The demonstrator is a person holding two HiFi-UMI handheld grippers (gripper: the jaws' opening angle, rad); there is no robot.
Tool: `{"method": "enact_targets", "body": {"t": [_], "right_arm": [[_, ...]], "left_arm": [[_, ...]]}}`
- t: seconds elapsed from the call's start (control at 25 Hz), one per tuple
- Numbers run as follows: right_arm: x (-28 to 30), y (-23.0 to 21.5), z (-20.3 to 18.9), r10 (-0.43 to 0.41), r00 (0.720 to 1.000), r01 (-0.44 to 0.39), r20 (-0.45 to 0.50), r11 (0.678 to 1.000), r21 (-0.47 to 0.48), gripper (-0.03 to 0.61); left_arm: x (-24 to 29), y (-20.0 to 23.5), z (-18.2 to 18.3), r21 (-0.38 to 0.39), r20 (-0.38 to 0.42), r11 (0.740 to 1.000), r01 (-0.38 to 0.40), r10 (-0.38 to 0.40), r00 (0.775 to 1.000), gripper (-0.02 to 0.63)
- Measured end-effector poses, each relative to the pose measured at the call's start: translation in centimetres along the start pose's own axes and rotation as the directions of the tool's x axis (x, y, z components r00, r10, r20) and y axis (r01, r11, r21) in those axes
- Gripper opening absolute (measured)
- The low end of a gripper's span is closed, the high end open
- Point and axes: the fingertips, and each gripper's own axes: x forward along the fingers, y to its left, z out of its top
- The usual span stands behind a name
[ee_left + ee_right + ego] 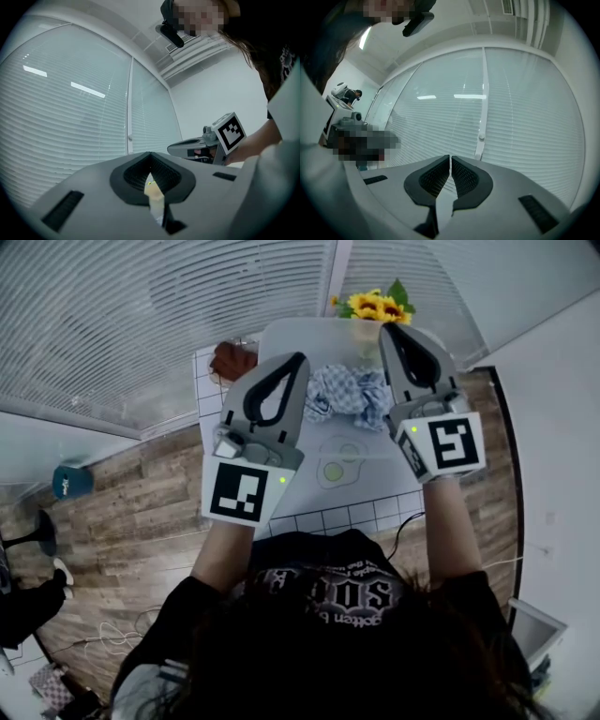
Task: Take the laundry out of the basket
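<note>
Both grippers are held up in front of the person's chest, jaws pointing up and away from the body, well above the surface (pixel 375 495). The forearms rise side by side from the black T-shirt, elbows bent. Each marker cube faces back toward the head camera.

The left gripper (pixel 302 358) sits lower and nearer the body than the right one. Its own view (pixel 150 155) looks at window blinds (pixel 70 117) and white wall rather than at the surface. Its jaws are clenched, the ribbed pads touching at the tips, with only a narrow pale gap lower down and nothing gripped there.

The right gripper (pixel 386 330) is lifted a little higher and further forward. In its own view (pixel 450 159) the jaws are closed to a thin slit against the blinds (pixel 520 117) and are empty. From the left gripper view it shows side-on (pixel 171 149), level with the left one and close beside it, with the hand behind its cube.

The laundry, a crumpled blue-and-white checked cloth (pixel 345 390), lies on the white surface between the two raised grippers as seen from the head, touched by neither. Its far side meets a pale grey rounded shape (pixel 309 334); whether that is the basket cannot be told. Yellow sunflowers (pixel 375 306) stand at the far edge behind the right gripper, and a brown object (pixel 232 360) sits at the far left corner. Wood-plank floor (pixel 141 507) surrounds the surface.
</note>
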Motion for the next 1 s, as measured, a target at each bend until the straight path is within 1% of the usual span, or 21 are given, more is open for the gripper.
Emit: {"method": "enact_targets", "body": {"t": [0.08, 0.2, 0.28, 0.4, 0.52, 0.6, 0.76, 0.88, 0.92, 1.0], "right_arm": [[0.7, 0.0, -0.9, 0.035, 0.999, -0.036, -0.028, 0.999, -0.013, 0.031], [1.6, -0.4, -2.0, 0.060, 0.997, -0.061, -0.047, 0.998, -0.017, 0.032], [2.3, -0.3, -3.0, 0.087, 0.992, -0.089, -0.088, 0.996, -0.021, 0.040], [3.2, 0.9, -4.3, 0.168, 0.978, -0.173, -0.127, 0.985, -0.024, 0.117], [3.7, 2.2, -6.3, 0.254, 0.951, -0.260, -0.174, 0.966, -0.009, 0.188], [4.2, 2.9, -7.6, 0.298, 0.936, -0.303, -0.190, 0.953, 0.002, 0.220], [5.1, 3.9, -9.7, 0.356, 0.901, -0.359, -0.249, 0.933, 0.037, 0.241], [5.5, 4.9, -12.1, 0.405, 0.857, -0.412, -0.319, 0.910, 0.050, 0.252], [5.6, 5.1, -12.9, 0.414, 0.845, -0.421, -0.338, 0.905, 0.055, 0.253], [5.8, 5.1, -14.8, 0.411, 0.830, -0.417, -0.378, 0.906, 0.071, 0.255]], "left_arm": [[0.3, 0.1, -0.2, -0.002, -0.002, 1.000, -0.002, 0.002, 1.000, 0.002], [0.7, 0.3, -0.9, -0.009, -0.014, 1.000, -0.006, 0.006, 1.000, 0.001], [0.9, 0.7, -1.2, -0.013, -0.023, 1.000, -0.010, 0.010, 1.000, 0.002], [1.1, 1.2, -1.4, -0.015, -0.025, 1.000, -0.018, 0.018, 1.000, 0.002], [1.1, 1.5, -1.4, -0.016, -0.027, 1.000, -0.024, 0.023, 0.999, 0.002], [1.1, 1.7, -1.3, -0.019, -0.025, 1.000, -0.025, 0.025, 0.999, 0.002], [1.5, 1.5, -1.1, -0.024, -0.015, 1.000, -0.013, 0.012, 1.000, 0.002], [1.7, 1.2, -0.8, -0.022, -0.010, 1.000, -0.001, 0.001, 1.000, 0.001], [1.7, 1.2, -0.6, -0.021, -0.008, 1.000, 0.000, 0.000, 1.000, 0.002], [1.8, 1.3, -0.5, -0.021, -0.004, 1.000, -0.001, 0.001, 1.000, 0.002]]}}
